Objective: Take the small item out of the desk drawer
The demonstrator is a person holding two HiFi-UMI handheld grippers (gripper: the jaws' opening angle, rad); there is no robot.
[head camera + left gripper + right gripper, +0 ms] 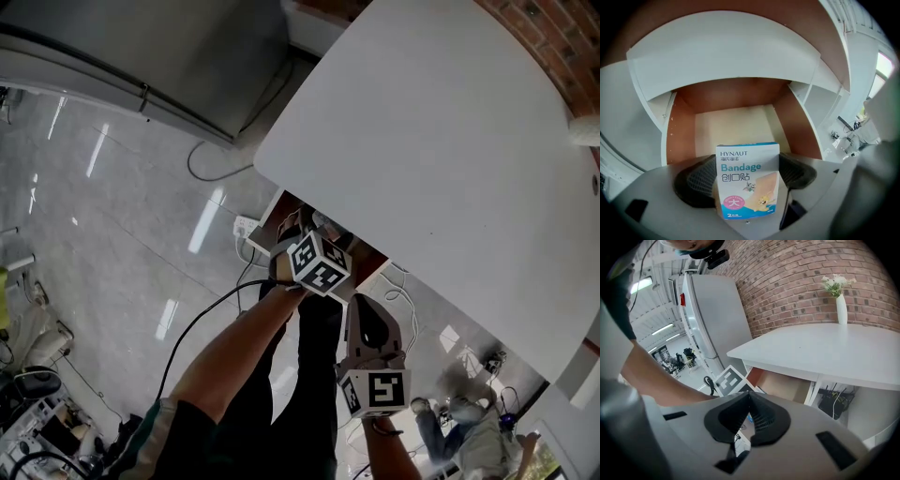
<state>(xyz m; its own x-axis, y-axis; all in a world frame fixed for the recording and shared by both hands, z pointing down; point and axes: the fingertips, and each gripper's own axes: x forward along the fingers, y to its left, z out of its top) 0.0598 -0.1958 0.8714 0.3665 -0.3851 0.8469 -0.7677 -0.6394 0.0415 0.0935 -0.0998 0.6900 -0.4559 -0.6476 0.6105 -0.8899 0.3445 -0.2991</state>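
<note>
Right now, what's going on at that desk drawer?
A person works two handheld grippers at a white desk. The left gripper is shut on a bandage box, held upright in front of the open drawer. Nothing else shows inside. The right gripper hangs beside it, jaws together, holding nothing.

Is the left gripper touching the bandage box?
Touching: the left gripper view shows the left gripper shut on the bandage box, a pad against each side.
</note>
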